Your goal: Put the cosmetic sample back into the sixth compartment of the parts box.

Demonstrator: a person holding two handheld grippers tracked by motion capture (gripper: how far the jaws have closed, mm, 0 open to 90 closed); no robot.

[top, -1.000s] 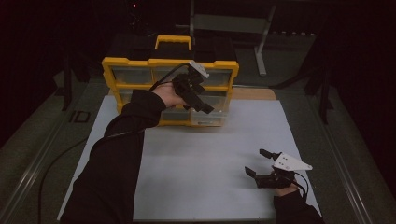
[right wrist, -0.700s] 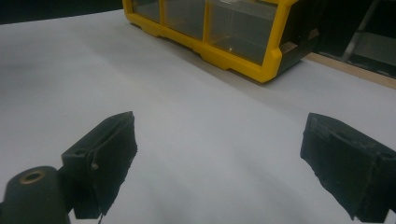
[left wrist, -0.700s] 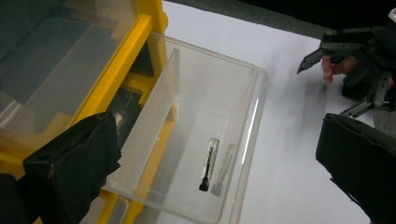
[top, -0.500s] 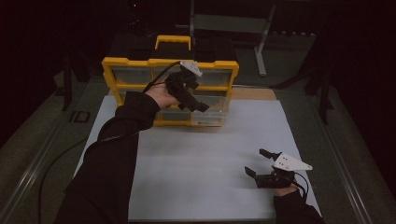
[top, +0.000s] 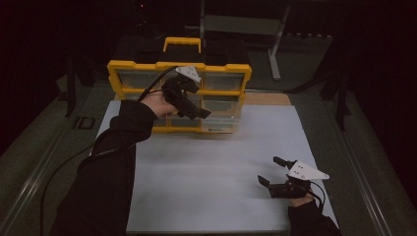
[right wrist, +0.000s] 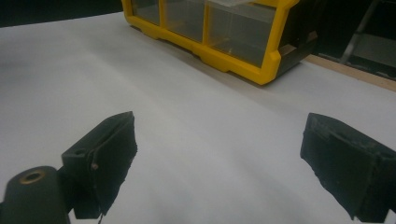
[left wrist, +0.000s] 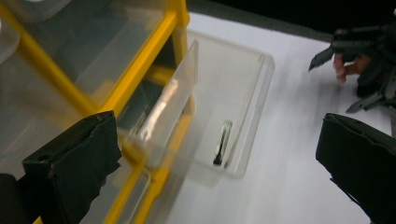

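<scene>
High view: the left gripper [top: 189, 101] hangs in front of the yellow organiser [top: 179, 69] at the far edge of the white mat [top: 221, 162], jaws spread wide and holding nothing. The right gripper [top: 275, 172] waits near the mat's front right corner, well apart, jaws likewise spread and empty.

In the left gripper view, a clear drawer [left wrist: 233, 102] stands pulled out of the lower row, over the mat, and a small dark slender piece [left wrist: 222, 144] lies on its floor near the front wall.

My read: that piece is the target. To do it well, come straight down inside the drawer, line the jaws across the piece's narrow width, clear the walls, then close gently so it doesn't skate on the smooth plastic.

What the piece is, I can't say; glare and blur hide it. The other drawers look cloudy, contents unreadable, and the room beyond the table is dark.
</scene>
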